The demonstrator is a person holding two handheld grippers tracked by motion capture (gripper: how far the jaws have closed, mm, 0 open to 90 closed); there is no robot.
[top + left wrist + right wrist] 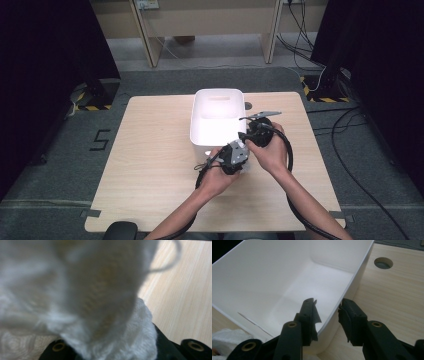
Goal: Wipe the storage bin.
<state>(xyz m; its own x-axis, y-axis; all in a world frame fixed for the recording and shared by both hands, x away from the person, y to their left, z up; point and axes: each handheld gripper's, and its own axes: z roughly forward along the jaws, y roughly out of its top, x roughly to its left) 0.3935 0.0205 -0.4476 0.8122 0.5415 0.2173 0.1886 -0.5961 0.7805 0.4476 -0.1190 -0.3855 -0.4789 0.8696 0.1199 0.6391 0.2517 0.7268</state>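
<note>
Much of the left tool view is taken up by a blurred, out-of-focus white knitted cloth [82, 305] pressed close to the lens, so its shape and edges are hard to make out. A loose thread curls off it at about 1 o'clock over the pale wood-grain tabletop [182, 302]. The left tool's [125, 350] black jaws are almost wholly covered by the fabric, with no more than their bases and brass rivets peeking out at the bottom edge. The cloth bunches right where the jaws should meet, but whether they pinch it or how far apart they stand cannot be told.

In the high view the left tool [234, 156] sits under the person's left hand [217, 172] just at the near, 6 o'clock end of a white rectangular plastic bin [218, 100], and its tips are hidden by the hand and the grey plate.

The right tool [257, 131], gripped by the right hand [270, 150], lies at the bin's near right corner, about 4 o'clock from the bin's middle. In the right tool view its jaws stand moderately apart and straddle the bin's thin wall [352, 287]: one jaw inside the bin, the other outside over the tabletop, neither clearly pressed on the wall. The bin's inside looks bare white. A patch of the white cloth [229, 340] shows at 8 o'clock in that view, cut off by the frame edge, beside the bin's outer wall. A round hole [383, 263] in the tabletop lies at 1 o'clock.
</note>
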